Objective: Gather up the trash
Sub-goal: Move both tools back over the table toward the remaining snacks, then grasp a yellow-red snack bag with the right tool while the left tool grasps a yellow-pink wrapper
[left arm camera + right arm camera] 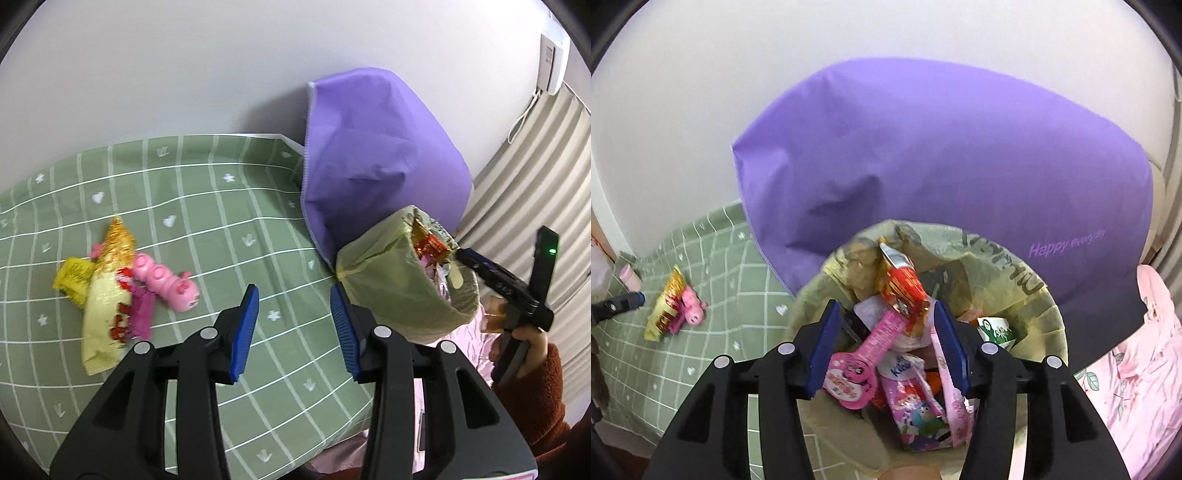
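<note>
A bin with a yellowish liner (391, 291) stands at the bed's right edge, full of wrappers (905, 291). My right gripper (886, 306) hangs open just over the bin's mouth (1034, 295); a red wrapper lies between its tips, not pressed by the pads. On the green checked sheet (207, 206) lie a long yellow-white snack wrapper (105, 295), a small yellow wrapper (74, 280) and a magenta wrapper (142, 314), against a pink toy caterpillar (166, 282). My left gripper (293, 291) stands open and empty over the sheet, right of that pile.
A big purple pillow (369, 155) leans on the white wall behind the bin. Pink floral cloth (1137, 369) lies to the bin's right, with a striped curtain (535, 177) beyond. A small pink bottle (628, 277) sits at the sheet's far left.
</note>
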Available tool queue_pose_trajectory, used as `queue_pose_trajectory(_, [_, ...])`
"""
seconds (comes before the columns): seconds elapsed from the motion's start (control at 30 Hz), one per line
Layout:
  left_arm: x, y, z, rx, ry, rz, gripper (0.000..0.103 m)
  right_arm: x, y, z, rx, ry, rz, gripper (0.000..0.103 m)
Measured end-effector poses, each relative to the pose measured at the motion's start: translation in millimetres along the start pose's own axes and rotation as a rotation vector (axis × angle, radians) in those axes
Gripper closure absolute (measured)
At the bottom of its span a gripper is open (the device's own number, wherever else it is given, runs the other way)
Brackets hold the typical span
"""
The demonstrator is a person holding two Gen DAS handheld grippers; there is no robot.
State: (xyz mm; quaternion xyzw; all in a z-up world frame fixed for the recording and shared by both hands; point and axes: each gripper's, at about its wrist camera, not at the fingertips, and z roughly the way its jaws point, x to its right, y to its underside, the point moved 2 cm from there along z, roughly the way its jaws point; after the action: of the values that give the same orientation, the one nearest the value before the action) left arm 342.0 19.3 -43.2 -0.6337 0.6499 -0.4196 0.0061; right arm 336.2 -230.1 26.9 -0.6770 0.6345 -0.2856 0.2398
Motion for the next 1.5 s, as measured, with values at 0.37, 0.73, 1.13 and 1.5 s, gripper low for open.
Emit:
queue_pose_trajectory(0.37, [-76.6, 35.3, -43.1, 0.05, -0.224, -0.009, 0.064, -92.6, 9.6, -11.0, 0.123, -0.269, 0.014, 0.044])
queue_pose_trajectory(0.73, [-126.4, 69.0, -64.2, 0.052, -0.348, -0.102, 0.064, -174.8, 32.3, 30.8, 0.0, -0.344, -0.168, 0.044])
queue_pose_trajectory(1.13, [-143.5, 86.6, -88.2, 0.022, -0.438, -0.07, 0.059, -304.8, 46.5, 108.4, -0.087, -0.475, -0.316, 0.044])
queue_pose_trajectory(1.5, [-175.2, 96.6, -112.3, 0.038, -0.473, -0.149, 0.059, -370.7, 60.7, 180.7, -0.329, -0.477, -0.167, 0.061])
